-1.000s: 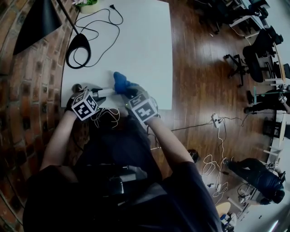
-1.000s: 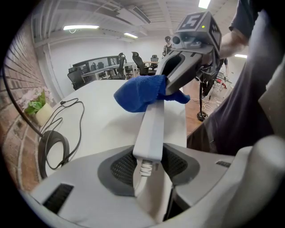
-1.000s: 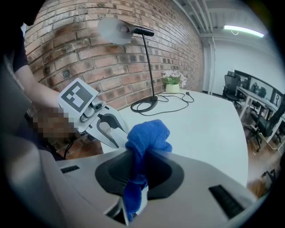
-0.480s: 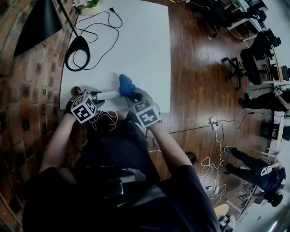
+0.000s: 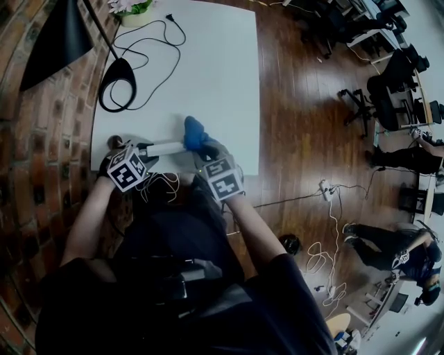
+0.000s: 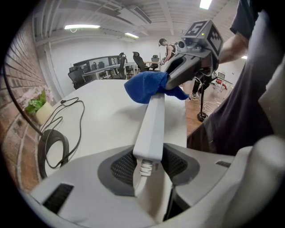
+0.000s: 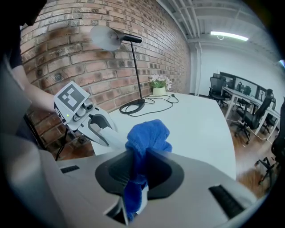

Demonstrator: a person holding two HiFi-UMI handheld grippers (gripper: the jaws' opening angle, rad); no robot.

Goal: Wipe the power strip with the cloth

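A long white power strip (image 5: 165, 147) is held level just above the white table (image 5: 208, 62) at its near edge. My left gripper (image 5: 144, 150) is shut on the strip's cord end (image 6: 150, 133), and the white cord runs back between the jaws. My right gripper (image 5: 202, 148) is shut on a bunched blue cloth (image 5: 194, 132). The cloth (image 6: 145, 87) presses on the strip's far end. In the right gripper view the cloth (image 7: 147, 135) bulges out past the jaws and hides that end, with the left gripper (image 7: 95, 127) just beyond it.
A black lamp base (image 5: 118, 74) and its looping black cord (image 5: 149, 41) lie at the table's far left, beside a plant pot (image 5: 132, 8). A brick wall (image 5: 41, 139) runs along the left. Right of the table is wood floor with office chairs (image 5: 395, 76) and cables.
My right gripper has slid the blue cloth along the strip away from the left gripper, so more white strip shows between them. The left gripper keeps its hold.
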